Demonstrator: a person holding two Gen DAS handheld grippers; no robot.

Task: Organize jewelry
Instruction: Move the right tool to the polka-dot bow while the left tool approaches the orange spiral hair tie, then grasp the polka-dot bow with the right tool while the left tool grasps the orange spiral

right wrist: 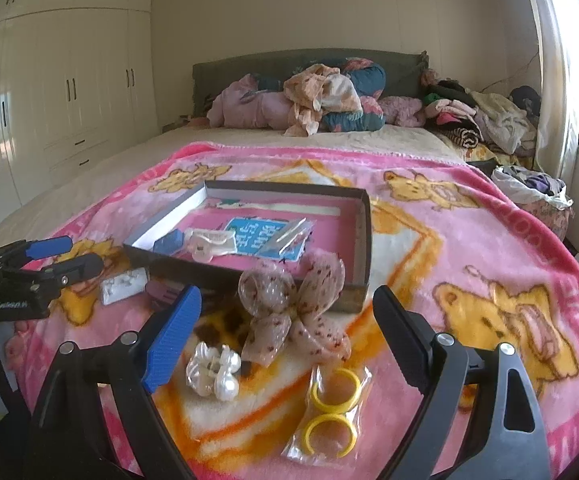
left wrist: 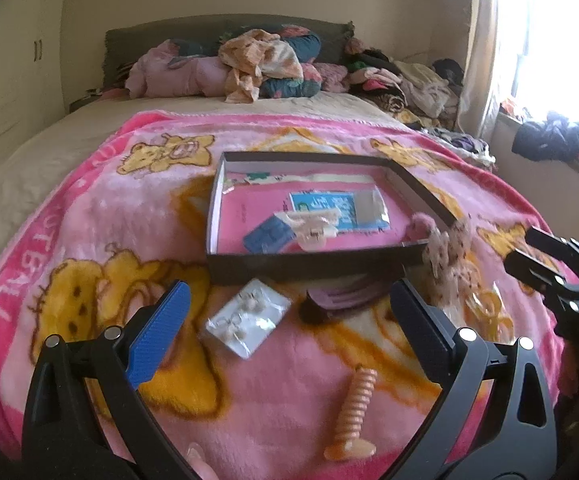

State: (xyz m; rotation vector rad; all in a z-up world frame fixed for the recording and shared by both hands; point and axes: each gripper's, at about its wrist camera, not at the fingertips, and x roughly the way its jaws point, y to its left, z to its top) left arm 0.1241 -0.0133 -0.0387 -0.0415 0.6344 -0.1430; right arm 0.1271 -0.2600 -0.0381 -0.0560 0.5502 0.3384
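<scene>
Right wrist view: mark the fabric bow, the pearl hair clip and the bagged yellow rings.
fabric bow (right wrist: 294,312), right wrist view, central knot.
pearl hair clip (right wrist: 212,372), right wrist view, clip's middle.
yellow rings (right wrist: 335,390), right wrist view, upper ring's band.

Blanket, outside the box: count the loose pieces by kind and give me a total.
Clips: 2, pearl clip and purple clip
Bow: 1
Yellow rings: 2
Earring card: 1
Orange spiral: 1
Total: 7
</scene>
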